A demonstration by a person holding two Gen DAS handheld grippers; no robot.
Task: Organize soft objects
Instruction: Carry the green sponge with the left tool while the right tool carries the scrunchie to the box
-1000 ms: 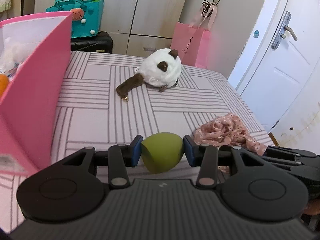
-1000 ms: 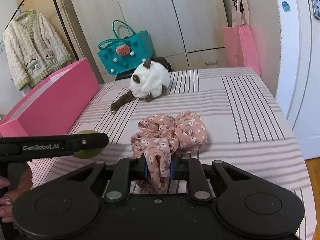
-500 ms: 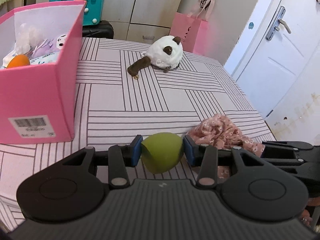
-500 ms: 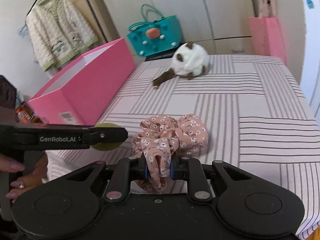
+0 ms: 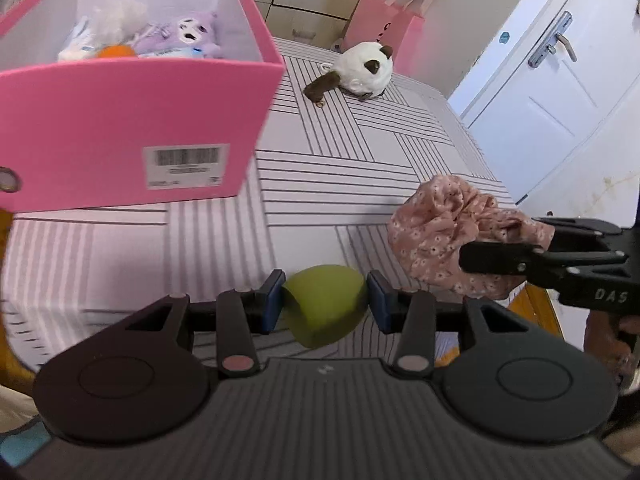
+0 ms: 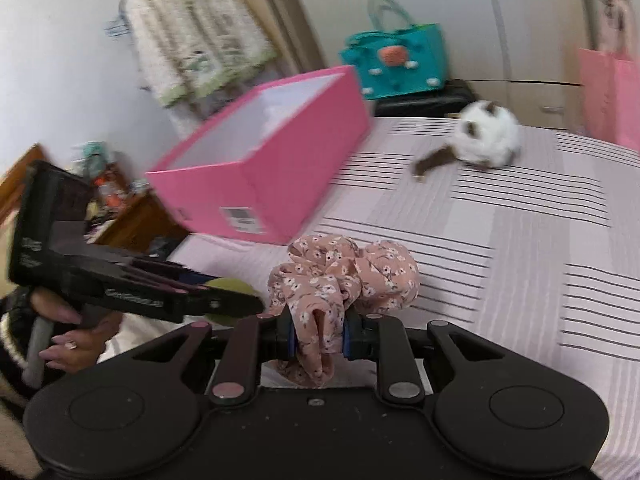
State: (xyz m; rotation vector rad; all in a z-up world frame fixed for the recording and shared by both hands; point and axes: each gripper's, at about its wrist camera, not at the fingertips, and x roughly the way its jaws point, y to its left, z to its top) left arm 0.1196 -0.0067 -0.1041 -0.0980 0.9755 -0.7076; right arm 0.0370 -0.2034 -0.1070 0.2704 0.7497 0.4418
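My left gripper [image 5: 325, 306] is shut on a green soft ball [image 5: 326, 304] and holds it above the striped bed [image 5: 360, 168], near its front edge. My right gripper [image 6: 319, 334] is shut on a pink floral scrunchie [image 6: 344, 276], lifted off the bed; the scrunchie also shows in the left wrist view [image 5: 452, 232]. The open pink box [image 5: 120, 120] with several soft toys inside stands at the left; it also shows in the right wrist view [image 6: 280, 168]. A white and brown plush cat [image 5: 362, 70] lies at the far side of the bed.
A pink paper bag [image 5: 384, 28] and a white door [image 5: 560, 72] stand beyond the bed on the right. A teal tote bag [image 6: 396, 60] sits on a black case behind the bed. A cardigan [image 6: 192, 36] hangs at the left wall.
Both grippers have risen and pulled back toward the bed's near left corner. The scrunchie is now lifted off the bed. The pink box looms closer and its inside shows.
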